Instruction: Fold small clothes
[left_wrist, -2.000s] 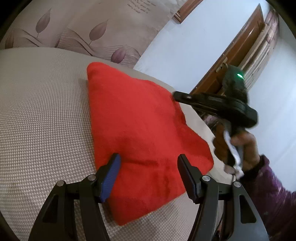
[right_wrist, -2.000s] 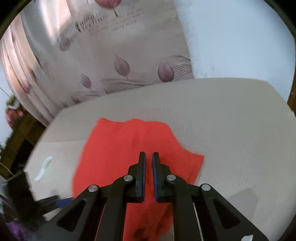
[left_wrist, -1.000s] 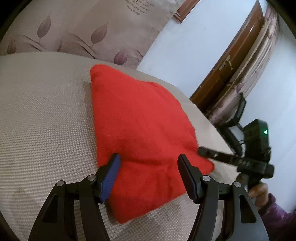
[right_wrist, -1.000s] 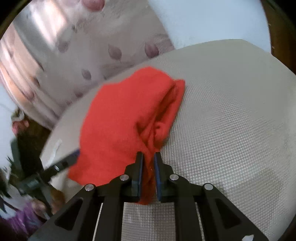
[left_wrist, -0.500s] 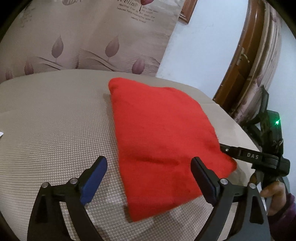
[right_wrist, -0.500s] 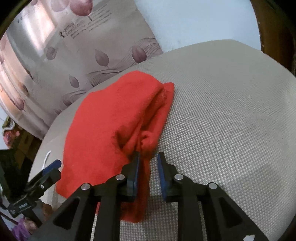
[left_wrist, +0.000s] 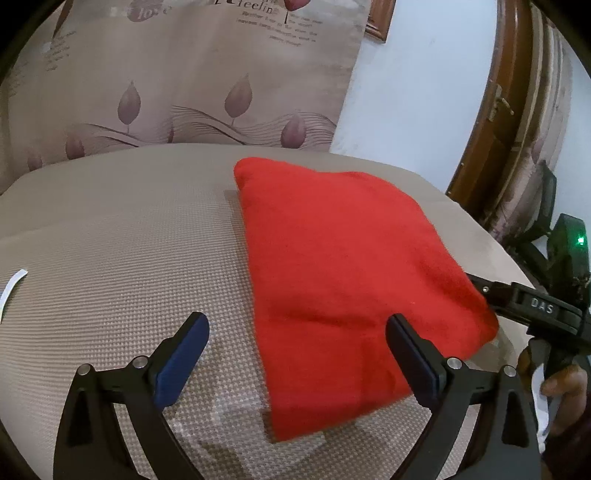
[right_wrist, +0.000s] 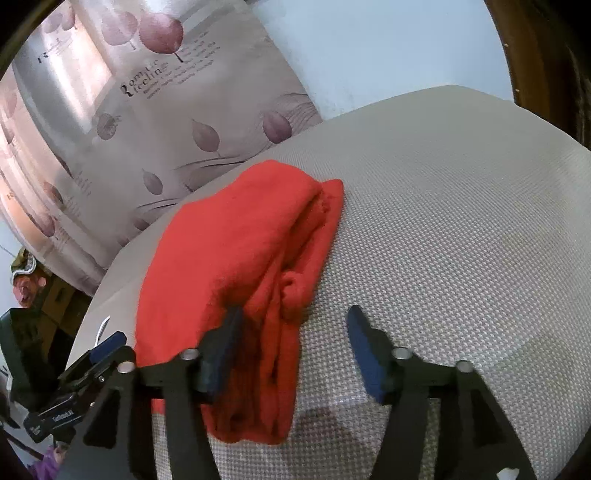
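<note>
My left tongs are spread wide and hold nothing; they hover low over the near edge of the worktop, the blue-padded finger above bare weave, the other finger above the near part of the red cloth. I cannot tell whether that finger touches the fabric.

My right tongs are also parted and empty. In the right wrist view their left finger lies against the cloth's near side, while the right finger stands over the weave, apart from the fabric. In the left wrist view this tool reaches in level from the right, its tip at the cloth's right corner, and part of the hand gripping the handle shows below it.

One cloth lies on the worktop — a single folded red piece, roughly four-sided from the left, its layered edges bunched and rolled along the side facing the right tongs. It rests flat on the beige woven surface, towards the patterned curtain.

Count: two tongs, each with two fingers; one red cloth; one white strip at the worktop's left edge; one curtain behind.
</note>
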